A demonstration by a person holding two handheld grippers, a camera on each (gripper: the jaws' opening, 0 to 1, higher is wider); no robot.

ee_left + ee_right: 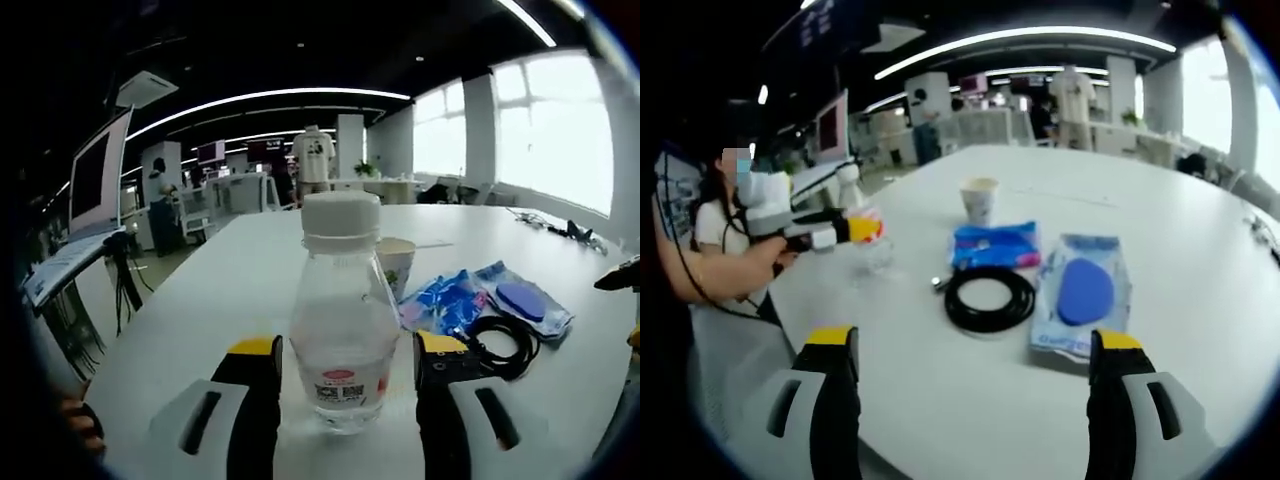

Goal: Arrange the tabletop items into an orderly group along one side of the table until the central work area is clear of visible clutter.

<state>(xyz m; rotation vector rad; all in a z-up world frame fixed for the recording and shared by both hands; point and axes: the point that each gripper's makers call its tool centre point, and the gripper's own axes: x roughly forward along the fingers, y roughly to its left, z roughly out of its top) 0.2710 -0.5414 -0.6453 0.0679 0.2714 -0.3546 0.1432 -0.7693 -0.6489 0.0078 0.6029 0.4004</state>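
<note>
Standing upright between the left gripper (345,372)'s open, yellow-tipped jaws: clear bottle (343,325), near the worktop (230,300) edge. Hovering beyond the black cable coil (989,298): right gripper (975,362), jaws spread, gripping nothing.

Left gripper (346,365): jaws spread, yellow-tipped pads standing apart on either side of centre; contact with anything between them cannot be judged from this angle. It also shows in the right gripper view, held out level at the table's left edge by the person's hand (780,262), forearm extended. Right gripper (978,345): jaws wide apart, nothing between them, raised above the tabletop.
</note>
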